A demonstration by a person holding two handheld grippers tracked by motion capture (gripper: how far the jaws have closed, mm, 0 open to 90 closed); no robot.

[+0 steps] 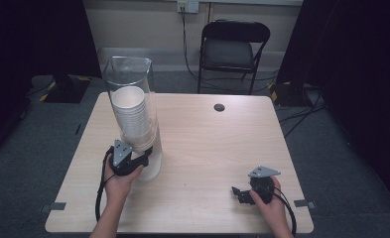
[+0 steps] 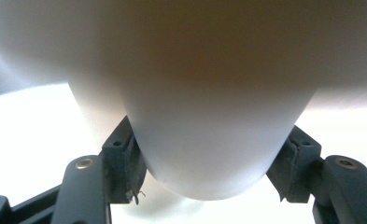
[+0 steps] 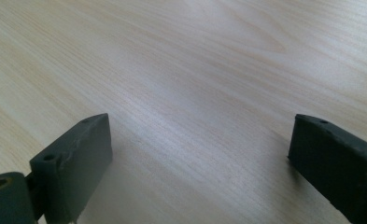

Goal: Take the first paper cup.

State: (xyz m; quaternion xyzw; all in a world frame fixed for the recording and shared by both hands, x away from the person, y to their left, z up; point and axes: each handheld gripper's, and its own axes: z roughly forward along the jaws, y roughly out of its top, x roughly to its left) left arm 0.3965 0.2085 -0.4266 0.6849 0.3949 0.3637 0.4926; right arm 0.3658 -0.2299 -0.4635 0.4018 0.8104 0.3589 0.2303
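The left gripper (image 2: pixel 209 172) has the lowest white paper cup (image 2: pixel 209 140) upright between its jaws, pads touching both sides; the right gripper (image 3: pixel 200 158), wide open, holds nothing.

Up close in the left gripper view, the blurred white rounded cup bottom (image 2: pixel 209 140) runs off the top edge, its upper body unseen. From above, the person's left hand (image 1: pixel 118 178) and the left gripper (image 1: pixel 145 153) cover the lower front of the tall clear plastic cup dispenser (image 1: pixel 133 99); whether jaws touch it can't be told there.
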